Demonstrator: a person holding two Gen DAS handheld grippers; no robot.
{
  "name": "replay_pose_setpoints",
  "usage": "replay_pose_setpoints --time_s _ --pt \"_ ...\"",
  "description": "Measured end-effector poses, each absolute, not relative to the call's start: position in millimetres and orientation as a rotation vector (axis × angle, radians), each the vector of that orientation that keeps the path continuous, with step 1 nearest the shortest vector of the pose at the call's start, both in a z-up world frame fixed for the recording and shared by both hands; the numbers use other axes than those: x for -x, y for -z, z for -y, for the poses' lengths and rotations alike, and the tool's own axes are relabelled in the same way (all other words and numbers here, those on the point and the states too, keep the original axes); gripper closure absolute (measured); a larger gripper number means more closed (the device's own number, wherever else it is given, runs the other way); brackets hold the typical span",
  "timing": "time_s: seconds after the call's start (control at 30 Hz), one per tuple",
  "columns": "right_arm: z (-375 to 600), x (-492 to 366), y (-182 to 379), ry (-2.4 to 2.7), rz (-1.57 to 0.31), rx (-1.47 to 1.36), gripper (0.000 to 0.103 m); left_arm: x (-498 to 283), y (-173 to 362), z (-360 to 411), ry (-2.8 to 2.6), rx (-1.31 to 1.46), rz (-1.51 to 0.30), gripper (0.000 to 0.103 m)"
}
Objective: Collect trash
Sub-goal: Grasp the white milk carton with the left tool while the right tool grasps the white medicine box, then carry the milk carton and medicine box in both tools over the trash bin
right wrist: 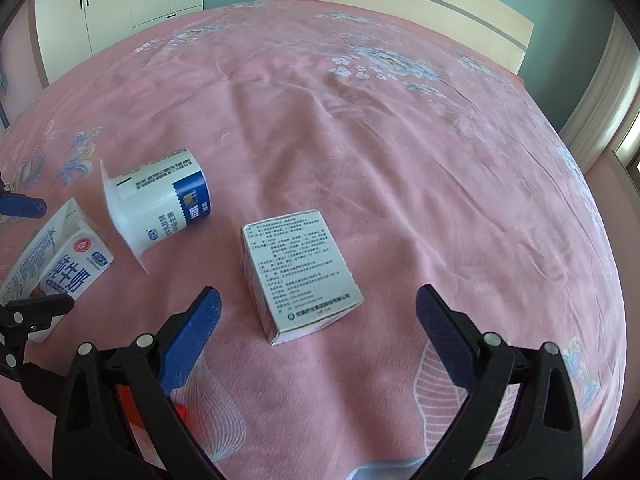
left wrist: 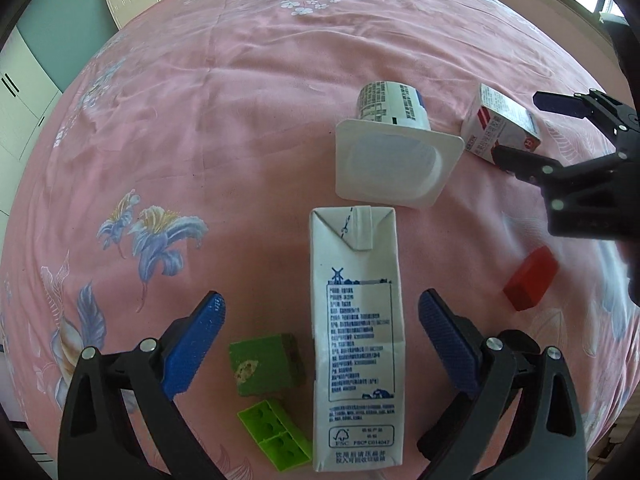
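The milk carton lies flat on the pink bedspread directly between the fingers of the left gripper, its long axis running away along the line the gripper points, its folded top at the far end. Neither blue pad touches it; there is bedspread showing on both sides. Just past the carton's far end, a white yogurt cup lies on its side with its open mouth toward the left gripper. Inside the left pad, beside the carton, sit a dark green block and a bright green plastic piece. Off to the right of this gripper lies a red block.

The small medicine box lies on the bedspread ahead of the right gripper, just beyond the fingertips and slightly toward the left pad, its printed face up. The pads do not touch it.

Both grippers stand spread wide and hold nothing. In the left wrist view the right gripper reaches in from the right, its fingers on either side of the medicine box.

Both grippers tilt steeply down at the bed. In the right wrist view, the yogurt cup and milk carton lie to the left of the right gripper, with the left gripper's fingers straddling the carton at the frame edge.
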State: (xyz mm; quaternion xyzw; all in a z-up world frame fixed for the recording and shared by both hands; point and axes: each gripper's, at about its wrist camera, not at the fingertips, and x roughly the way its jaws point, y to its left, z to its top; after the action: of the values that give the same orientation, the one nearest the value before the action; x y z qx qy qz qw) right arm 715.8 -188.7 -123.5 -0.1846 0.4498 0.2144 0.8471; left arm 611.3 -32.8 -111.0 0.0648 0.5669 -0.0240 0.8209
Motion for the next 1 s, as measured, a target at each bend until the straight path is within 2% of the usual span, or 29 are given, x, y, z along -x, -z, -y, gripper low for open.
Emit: replay_pose_setpoints --time_s 0.03,0.07,0.1,0.13,0.23,0.3,0.63,1.0 --pt "186.3 -720.6 126.5 -0.460 -0.958 0.393 0.030 -614.7 113.8 32.2 0.054 -0.130 -1.215 0.010" --pt "185.5 -722.5 129.9 -0.472 -0.971 0.388 0.039 -617.7 117.1 31.2 0.061 -0.119 -1.229 0.022" --pt "184.1 -723.5 132.6 -0.480 -0.980 0.385 0.042 -620.2 120.6 29.8 0.066 -0.106 -1.247 0.031" --pt "182.4 -724.1 134.9 -0.484 -0.984 0.389 0.049 -622.1 124.4 28.9 0.071 -0.093 -1.263 0.034" --pt "181.6 -721.8 140.4 -0.484 -0.987 0.387 0.056 -623.3 128.4 28.8 0.083 -0.082 -1.262 0.042" --pt "183.0 -717.2 139.6 -0.478 -0.980 0.374 0.058 -623.7 126.8 30.4 0.096 -0.083 -1.260 0.065" --pt "202.0 -683.7 102.3 -0.406 -0.938 0.340 0.059 -607.4 94.2 27.8 0.083 -0.061 -1.233 0.065" --pt "212.6 -605.7 -7.5 -0.377 -0.806 0.352 0.059 -558.0 -14.0 15.2 0.038 -0.057 -1.073 0.065"
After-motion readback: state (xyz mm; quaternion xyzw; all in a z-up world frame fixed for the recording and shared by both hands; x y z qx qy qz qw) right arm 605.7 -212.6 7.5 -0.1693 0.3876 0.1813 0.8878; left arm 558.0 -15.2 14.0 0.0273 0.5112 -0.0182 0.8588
